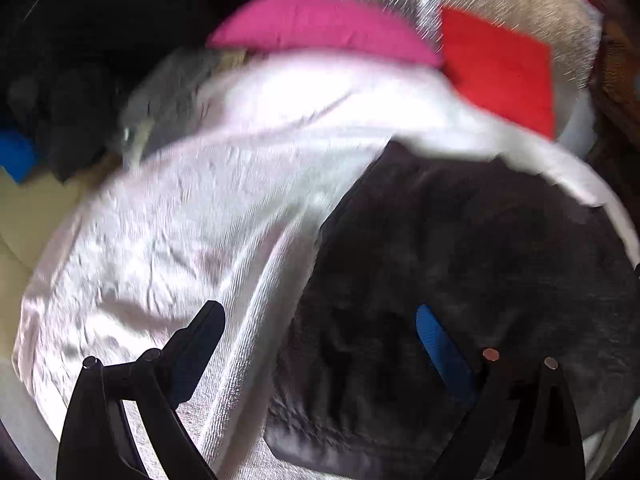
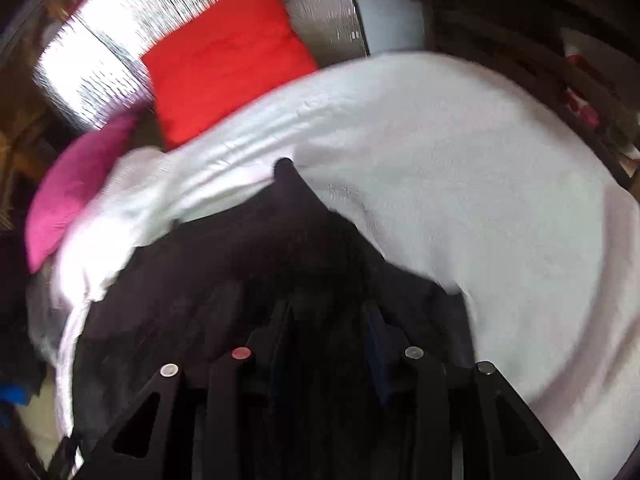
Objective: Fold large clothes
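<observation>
A large dark garment (image 1: 460,280) lies on a white sheet (image 1: 180,220) that covers the surface. In the left wrist view my left gripper (image 1: 320,320) is open, its black finger over the white sheet and its blue-padded finger (image 1: 440,344) over the dark garment, holding nothing. In the right wrist view my right gripper (image 2: 328,320) is shut on a bunched fold of the dark garment (image 2: 224,256), which rises in a peak ahead of the fingers. The white sheet (image 2: 460,180) spreads to the right of it.
A pink cushion (image 1: 320,24) and a red cushion (image 1: 500,68) lie at the far edge, also in the right wrist view as the pink cushion (image 2: 68,188) and the red cushion (image 2: 224,64). A silvery mat (image 2: 100,52) lies behind. Dark clothes (image 1: 72,92) are piled at far left.
</observation>
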Demonstrator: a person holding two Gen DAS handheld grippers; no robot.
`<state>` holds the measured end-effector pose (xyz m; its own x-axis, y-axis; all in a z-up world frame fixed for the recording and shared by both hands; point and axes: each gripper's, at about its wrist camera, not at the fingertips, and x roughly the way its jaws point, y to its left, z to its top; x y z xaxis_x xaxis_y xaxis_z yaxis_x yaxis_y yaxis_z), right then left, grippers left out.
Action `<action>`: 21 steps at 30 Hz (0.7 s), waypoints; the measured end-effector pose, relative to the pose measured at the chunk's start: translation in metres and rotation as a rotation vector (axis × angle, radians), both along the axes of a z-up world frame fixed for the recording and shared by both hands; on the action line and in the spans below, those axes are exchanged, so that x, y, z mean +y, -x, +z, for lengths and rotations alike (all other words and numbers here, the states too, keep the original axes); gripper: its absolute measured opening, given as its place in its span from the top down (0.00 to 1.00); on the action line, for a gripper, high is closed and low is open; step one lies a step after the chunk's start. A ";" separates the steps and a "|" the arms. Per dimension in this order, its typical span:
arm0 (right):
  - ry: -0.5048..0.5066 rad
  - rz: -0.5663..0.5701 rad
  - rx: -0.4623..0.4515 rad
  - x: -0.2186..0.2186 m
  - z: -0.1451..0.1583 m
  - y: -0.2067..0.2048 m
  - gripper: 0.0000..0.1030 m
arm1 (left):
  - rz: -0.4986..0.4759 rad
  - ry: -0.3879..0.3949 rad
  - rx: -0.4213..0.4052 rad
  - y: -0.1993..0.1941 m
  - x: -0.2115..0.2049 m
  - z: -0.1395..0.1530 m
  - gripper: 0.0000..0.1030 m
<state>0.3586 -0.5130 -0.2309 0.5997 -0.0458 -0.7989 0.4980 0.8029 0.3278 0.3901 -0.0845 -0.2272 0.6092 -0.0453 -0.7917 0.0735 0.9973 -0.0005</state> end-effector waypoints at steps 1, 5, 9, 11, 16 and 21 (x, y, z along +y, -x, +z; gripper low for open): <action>0.001 0.008 -0.020 0.005 0.004 0.015 0.62 | -0.032 0.005 -0.023 0.008 -0.004 0.006 0.06; 0.082 0.016 -0.059 0.036 0.016 0.097 0.44 | -0.143 0.007 -0.015 0.033 -0.027 0.004 0.06; 0.164 0.054 0.030 0.052 -0.020 0.116 0.39 | -0.222 -0.036 0.030 0.059 -0.061 -0.014 0.06; 0.228 0.068 0.039 0.061 -0.016 0.115 0.39 | -0.219 -0.065 0.024 0.065 -0.069 -0.021 0.06; 0.240 0.086 -0.116 0.070 0.015 0.131 0.39 | -0.233 -0.069 -0.020 0.074 -0.077 -0.015 0.06; 0.252 0.179 -0.137 0.091 0.009 0.111 0.39 | -0.225 -0.078 -0.023 0.067 -0.083 -0.016 0.06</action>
